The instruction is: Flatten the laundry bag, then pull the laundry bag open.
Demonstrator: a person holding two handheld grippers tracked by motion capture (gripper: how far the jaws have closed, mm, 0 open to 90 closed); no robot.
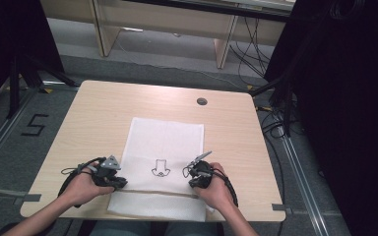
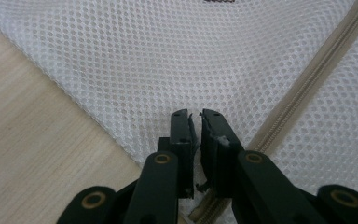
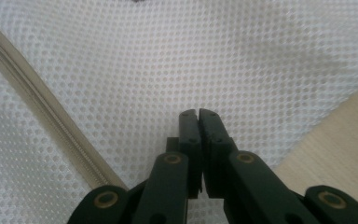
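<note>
A white mesh bag [image 1: 165,140] lies flat on the wooden table [image 1: 98,113], with a small black print [image 1: 161,168] at its middle and a beige zipper [image 1: 152,192] running across its near end. My left gripper [image 1: 120,183] sits at the bag's left edge by the zipper. In the left gripper view its jaws [image 2: 196,115] stand nearly together, tips down on the mesh [image 2: 168,56], with a sliver of white between them and the zipper [image 2: 298,93] just to the right. My right gripper [image 1: 193,184] is at the bag's right edge. Its jaws [image 3: 198,114] are pressed together on the mesh [image 3: 214,56], right of the zipper [image 3: 42,107].
A round cable hole [image 1: 202,102] lies in the tabletop beyond the bag. Bare wood runs along both sides of the bag. Dark curtains, stands and cables surround the table on the floor, with pale furniture legs at the back.
</note>
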